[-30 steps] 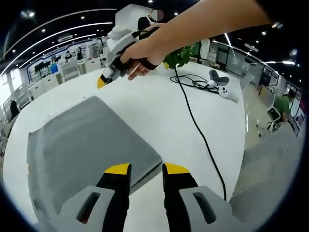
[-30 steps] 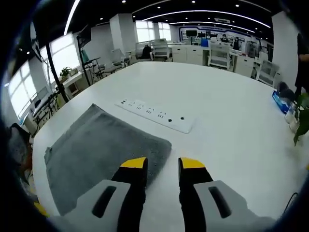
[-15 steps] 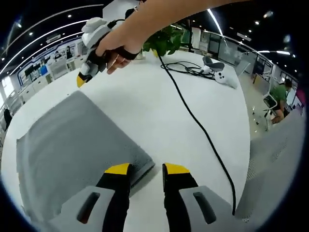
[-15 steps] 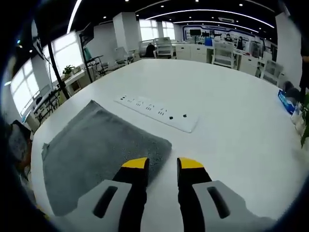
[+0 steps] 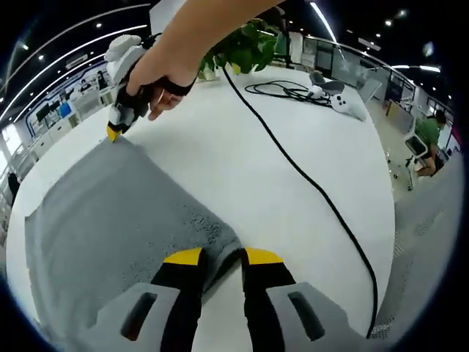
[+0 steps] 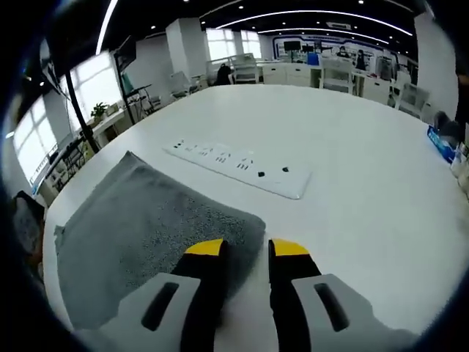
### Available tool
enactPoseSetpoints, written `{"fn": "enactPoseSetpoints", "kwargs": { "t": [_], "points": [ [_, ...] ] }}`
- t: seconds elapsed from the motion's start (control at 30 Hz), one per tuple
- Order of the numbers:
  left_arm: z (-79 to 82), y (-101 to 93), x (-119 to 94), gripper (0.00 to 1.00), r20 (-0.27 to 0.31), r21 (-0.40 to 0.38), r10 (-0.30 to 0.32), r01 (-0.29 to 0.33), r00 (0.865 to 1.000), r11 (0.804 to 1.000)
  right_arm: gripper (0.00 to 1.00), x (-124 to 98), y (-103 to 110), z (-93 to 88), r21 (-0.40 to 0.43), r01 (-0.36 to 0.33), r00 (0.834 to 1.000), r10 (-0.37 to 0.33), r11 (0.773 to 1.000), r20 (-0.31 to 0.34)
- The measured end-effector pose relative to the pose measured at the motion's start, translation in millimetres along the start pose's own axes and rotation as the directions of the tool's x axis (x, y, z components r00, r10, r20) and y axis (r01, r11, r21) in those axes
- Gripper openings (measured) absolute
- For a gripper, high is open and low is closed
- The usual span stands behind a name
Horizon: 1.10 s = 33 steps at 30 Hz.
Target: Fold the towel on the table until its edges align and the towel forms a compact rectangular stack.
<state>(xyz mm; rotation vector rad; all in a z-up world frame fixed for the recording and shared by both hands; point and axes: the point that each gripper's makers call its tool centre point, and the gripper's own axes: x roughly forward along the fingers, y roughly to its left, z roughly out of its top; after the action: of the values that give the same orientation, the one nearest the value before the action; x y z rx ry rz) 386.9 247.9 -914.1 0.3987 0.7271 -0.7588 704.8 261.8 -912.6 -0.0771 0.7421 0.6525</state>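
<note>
Grey towel (image 5: pixel 110 213) lies flat on our white surface (image 5: pixel 278 147), both grippers' (image 5: pixel 222 257) (image 6: pixel 247 248) narrowly parted jaws straddling its near corners.

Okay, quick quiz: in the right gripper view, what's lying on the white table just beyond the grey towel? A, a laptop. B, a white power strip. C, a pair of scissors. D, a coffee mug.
B: a long white power strip with a row of sockets lies flat on the table just past the far edge of the grey towel, ahead of the right claw.
</note>
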Motion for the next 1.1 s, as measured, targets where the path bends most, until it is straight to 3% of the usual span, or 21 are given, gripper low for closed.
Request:
{"fn": "enactPoseSetpoints", "kwargs": {
  "t": [0.17,0.23,0.37,0.5,0.7,1.1],
  "points": [
    [-1.3,3.8,0.0,0.12,-0.015,-0.006,0.013,-0.013,1.000,1.000,0.13,2.8,-0.5,-1.5,0.020,0.002,1.000,-0.002,1.000,-0.006],
    [-2.1,6.1,-0.7,0.08,-0.015,-0.059,0.014,-0.015,1.000,0.998,0.11,4.9,-0.1,-2.8,0.017,0.002,1.000,-0.002,1.000,-0.009],
    [-2.4,4.4,-1.6,0.06,-0.019,-0.108,-0.006,0.004,1.000,0.994,0.04,4.0,5.8,-5.8,-0.041,-0.013,1.000,0.012,0.999,-0.025],
    [-3.8,-1.6,-1.3,0.05,-0.028,-0.125,-0.033,0.030,0.999,0.992,0.03,-3.1,4.4,-12.8,-0.007,-0.017,0.999,0.017,1.000,-0.029],
    [-5.1,-15.1,0.5,0.04,-0.030,-0.217,-0.068,0.060,0.997,0.974,0.02,-13.2,5.3,-23.4,0.025,-0.020,0.998,0.021,0.999,-0.055],
    [-7.1,-49.5,-7.9,0.04,-0.036,-0.225,-0.112,0.101,0.993,0.969,0.01,-39.8,11.0,-46.7,0.051,-0.029,0.995,0.034,0.998,-0.096]
  ]
}}
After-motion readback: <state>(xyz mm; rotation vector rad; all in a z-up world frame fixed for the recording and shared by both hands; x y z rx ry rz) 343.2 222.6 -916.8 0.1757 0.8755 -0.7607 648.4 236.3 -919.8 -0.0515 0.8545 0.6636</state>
